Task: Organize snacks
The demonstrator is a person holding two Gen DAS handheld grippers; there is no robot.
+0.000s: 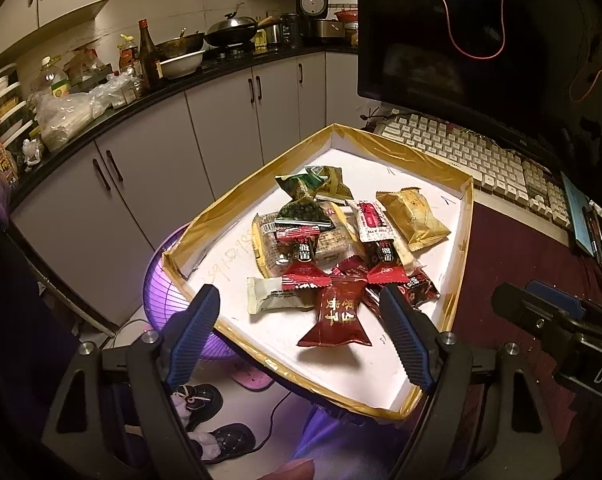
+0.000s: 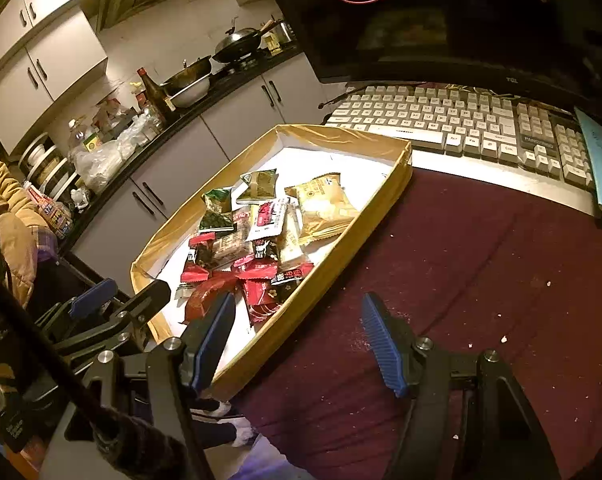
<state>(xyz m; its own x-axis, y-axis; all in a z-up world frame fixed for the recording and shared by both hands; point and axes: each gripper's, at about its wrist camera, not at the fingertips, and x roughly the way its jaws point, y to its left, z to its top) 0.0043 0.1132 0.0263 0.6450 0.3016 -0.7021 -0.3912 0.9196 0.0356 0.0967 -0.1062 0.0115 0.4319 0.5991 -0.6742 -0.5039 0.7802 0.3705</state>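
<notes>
A shallow white tray with gold-taped rim [image 1: 467, 216] [image 2: 381, 148] holds a pile of snack packets. Nearest me lies a dark red packet [image 1: 337, 318] [image 2: 205, 300], with small red packets [image 1: 305, 278], a beige bar [image 1: 271, 298], green packets [image 1: 315, 184] [image 2: 257, 186] and a yellow packet [image 1: 415, 216] [image 2: 325, 206] behind. My left gripper [image 1: 301, 308] is open and empty, hovering just above the tray's near end with the dark red packet between its fingers. My right gripper [image 2: 297, 316] is open and empty over the tray's right rim and the maroon cloth.
A maroon cloth [image 2: 481, 280] covers the table right of the tray. A keyboard [image 2: 461, 124] [image 1: 481, 156] and a dark monitor [image 1: 461, 40] stand behind. Kitchen counter and cabinets [image 1: 221, 100] lie to the left. A purple fan [image 1: 169, 292] and slippers are on the floor below.
</notes>
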